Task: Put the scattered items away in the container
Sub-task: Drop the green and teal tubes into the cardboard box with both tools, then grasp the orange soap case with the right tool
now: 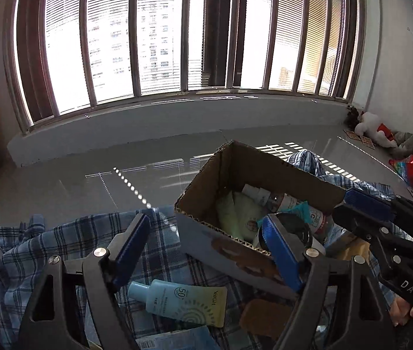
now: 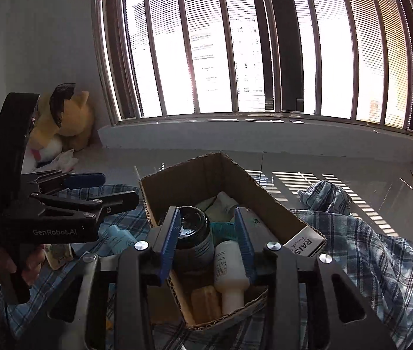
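While the left gripper hangs released at lower centre over a sunscreen tube on the plaid cloth, the right gripper stands spread above the cardboard box, gripping nothing. In the box, mid-frame, lie a dark jar and a white bottle.

left gripper: lower centre of the frame, blue-padded fingers spread wide, nothing between them
sunscreen tube: bottom centre, lying flat on the plaid cloth
cardboard box: centre right, open, holding bottles and a pale pouch
right gripper: right edge, over the box's far rim
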The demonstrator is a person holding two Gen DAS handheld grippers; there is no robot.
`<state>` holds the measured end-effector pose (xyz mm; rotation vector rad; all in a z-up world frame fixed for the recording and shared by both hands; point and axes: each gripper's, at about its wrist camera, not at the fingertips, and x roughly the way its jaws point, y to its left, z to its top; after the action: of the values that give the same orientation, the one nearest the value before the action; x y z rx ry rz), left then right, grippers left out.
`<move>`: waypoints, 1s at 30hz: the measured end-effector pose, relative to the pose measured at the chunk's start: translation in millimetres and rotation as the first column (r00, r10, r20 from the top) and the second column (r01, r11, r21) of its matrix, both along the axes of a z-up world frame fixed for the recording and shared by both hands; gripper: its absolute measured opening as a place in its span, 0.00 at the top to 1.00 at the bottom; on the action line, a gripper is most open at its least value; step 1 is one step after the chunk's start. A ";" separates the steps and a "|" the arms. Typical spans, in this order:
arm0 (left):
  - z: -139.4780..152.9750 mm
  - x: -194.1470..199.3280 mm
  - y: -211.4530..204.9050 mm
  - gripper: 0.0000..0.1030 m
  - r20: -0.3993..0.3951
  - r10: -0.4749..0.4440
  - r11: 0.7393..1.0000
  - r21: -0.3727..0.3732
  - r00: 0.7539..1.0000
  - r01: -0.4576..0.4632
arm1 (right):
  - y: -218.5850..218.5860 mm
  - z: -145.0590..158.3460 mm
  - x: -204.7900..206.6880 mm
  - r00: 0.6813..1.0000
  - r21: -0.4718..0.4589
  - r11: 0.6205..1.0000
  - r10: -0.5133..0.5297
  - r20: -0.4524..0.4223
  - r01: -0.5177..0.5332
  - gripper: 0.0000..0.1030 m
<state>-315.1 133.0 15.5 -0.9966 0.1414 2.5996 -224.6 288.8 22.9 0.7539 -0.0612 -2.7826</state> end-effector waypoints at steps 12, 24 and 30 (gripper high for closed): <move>-59.6 67.0 -67.8 0.21 0.085 -0.006 0.991 -0.133 0.996 0.018 | -68.7 -34.1 30.4 0.957 -0.025 0.962 0.271 0.103 -0.270 0.54; -95.0 52.8 -59.4 0.21 0.194 -0.106 0.989 -0.078 0.975 0.123 | -73.3 -75.0 18.6 0.959 0.219 0.944 0.207 0.195 -0.248 0.54; -98.4 45.1 -48.3 0.21 0.173 -0.161 0.977 -0.109 0.972 0.181 | -79.8 -86.7 18.1 0.956 0.297 0.920 0.194 0.222 -0.256 0.54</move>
<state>-270.0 84.6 -82.9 -1.1810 0.3354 2.3658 -206.5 209.0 -63.8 1.0297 0.4319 -2.5203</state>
